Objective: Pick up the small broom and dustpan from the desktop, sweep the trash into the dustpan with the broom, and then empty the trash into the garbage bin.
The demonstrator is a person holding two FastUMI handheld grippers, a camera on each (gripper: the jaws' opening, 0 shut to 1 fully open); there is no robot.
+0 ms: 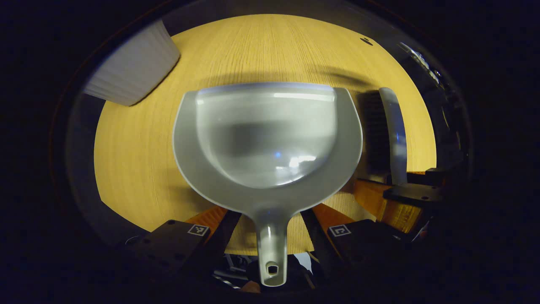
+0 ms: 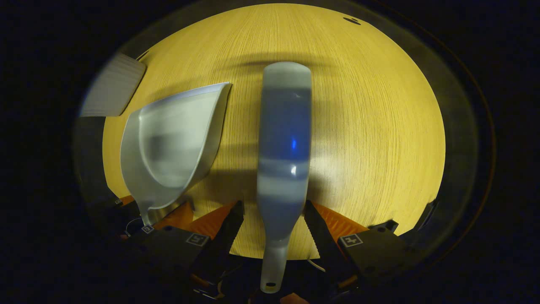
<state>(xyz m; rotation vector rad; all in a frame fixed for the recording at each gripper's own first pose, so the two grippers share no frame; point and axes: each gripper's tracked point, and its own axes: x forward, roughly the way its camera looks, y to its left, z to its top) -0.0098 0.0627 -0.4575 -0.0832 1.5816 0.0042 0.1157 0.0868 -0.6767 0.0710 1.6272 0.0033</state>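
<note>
My left claw [image 1: 270, 230] and right claw [image 2: 272, 230] stand open, astride the dustpan [image 1: 265, 139] handle and broom [image 2: 284, 139] handle. I close both squarely before lifting off the surface [image 2: 371, 126].

Dustpan [image 1: 265, 139] lies on the desk [image 1: 139, 160], handle toward the near edge. Broom [image 1: 390, 131] lies just right of it, parallel. Ribbed bin [image 1: 133, 69] stands at the far-left corner.

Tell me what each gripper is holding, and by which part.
Nothing yet. The left gripper straddles the grey plastic dustpan's handle; the right gripper straddles the grey broom's handle, fingers apart.
</note>
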